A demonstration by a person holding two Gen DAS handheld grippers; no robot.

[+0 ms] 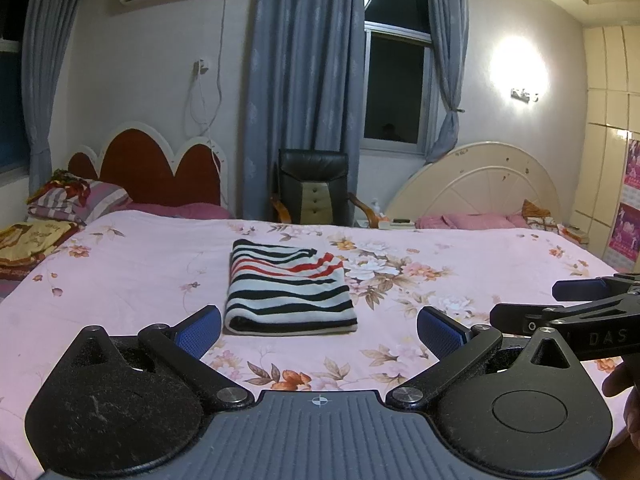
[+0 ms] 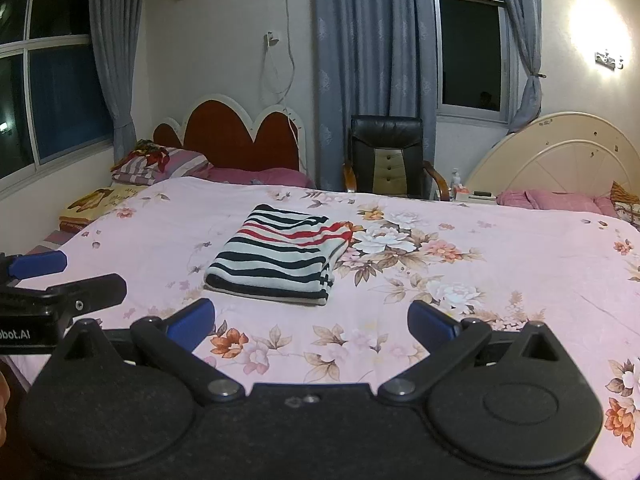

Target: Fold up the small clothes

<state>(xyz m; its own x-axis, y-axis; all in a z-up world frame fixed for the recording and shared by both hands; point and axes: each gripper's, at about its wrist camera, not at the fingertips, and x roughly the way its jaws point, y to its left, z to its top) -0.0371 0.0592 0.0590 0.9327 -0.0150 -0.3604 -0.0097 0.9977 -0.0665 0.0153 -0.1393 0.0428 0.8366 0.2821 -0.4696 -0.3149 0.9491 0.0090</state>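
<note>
From the left wrist camera, the left gripper (image 1: 319, 330) hangs low over the near edge of the bed, its blue-padded fingers (image 1: 200, 330) spread wide with nothing between them. Just ahead of it, centred in the gap, lies the folded black, white and red striped knit garment (image 1: 289, 289), a neat rectangle resting flat on the pink floral bedsheet (image 1: 132, 268). At the right edge the other tool, the right gripper (image 1: 588, 304), pokes in sideways, with a bit of a hand (image 1: 624, 392) below it. Behind the bed stands a black leather armchair with wooden arms (image 1: 314, 188) (tucked against the grey-blue curtain (image 1: 300, 80)).

From the right wrist camera, the right gripper (image 2: 310, 322) also floats above the sheet (image 2: 500, 264), fingers (image 2: 434, 322) parted and holding nothing. The striped garment (image 2: 280, 256) sits ahead and a little to the left, apart from both pads, its folded edge facing the camera. The left gripper (image 2: 60, 276) shows at the left margin; only one blue pad is clear from here, so this view does not settle its spread. A red scalloped headboard (image 2: 232, 140) rises at the far left.
</note>
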